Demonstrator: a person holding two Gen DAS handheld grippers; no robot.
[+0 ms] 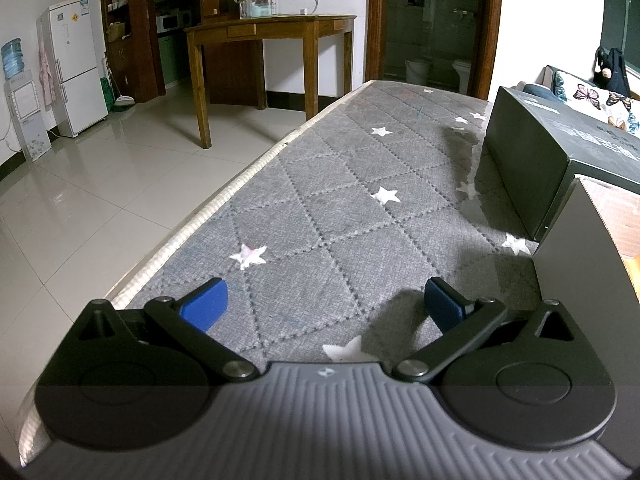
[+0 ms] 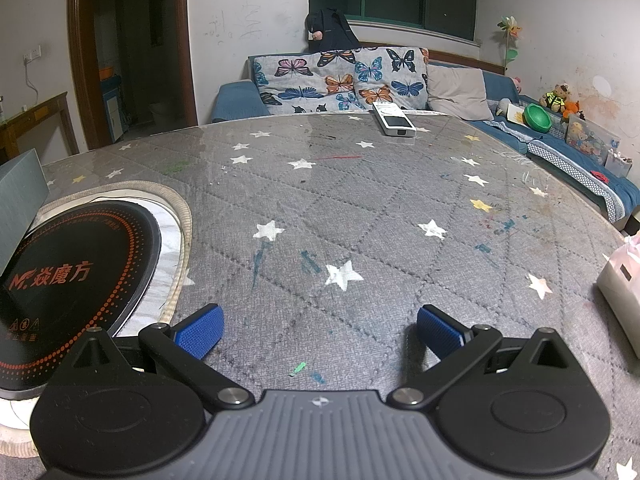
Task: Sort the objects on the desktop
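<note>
Right wrist: remote [image 2: 394, 119] far beyond fingers [image 2: 200, 330].

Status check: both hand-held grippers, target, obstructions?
Left hand-held gripper open, empty. Right hand-held gripper open, empty, over the star-print table cover. White remote at far edge, untouched. Path to it unobstructed.

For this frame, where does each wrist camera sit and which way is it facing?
Left wrist: sits behind the open left gripper, low over the star-patterned table cover, facing a wooden desk, fridge and doorway; a dark box stands at right.
Right wrist: sits behind the open right gripper, facing a remote at the table's far edge and the butterfly-print sofa; an induction cooktop lies at left.
Shared: the same table cover; no hand shows.
</note>
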